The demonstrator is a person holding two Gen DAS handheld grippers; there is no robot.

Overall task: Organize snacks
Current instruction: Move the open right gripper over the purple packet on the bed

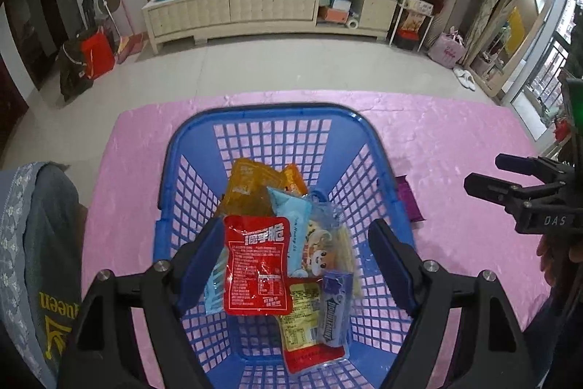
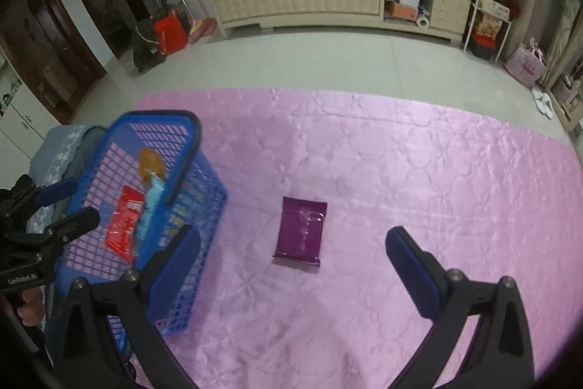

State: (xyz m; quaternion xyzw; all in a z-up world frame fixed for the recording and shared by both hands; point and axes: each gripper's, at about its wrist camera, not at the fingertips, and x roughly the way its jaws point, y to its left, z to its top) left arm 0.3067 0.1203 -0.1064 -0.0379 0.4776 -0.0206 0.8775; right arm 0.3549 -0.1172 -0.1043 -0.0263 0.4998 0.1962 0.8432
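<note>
Pink quilted cloth (image 2: 400, 170), tiled floor (image 2: 309, 61)

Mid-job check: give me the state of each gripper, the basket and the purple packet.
left gripper: open, over the basket, holding nothing
right gripper: open, empty, above the purple packet
blue basket: upright, holding several snack packets
purple packet: flat on the pink cloth, outside the basket
</note>
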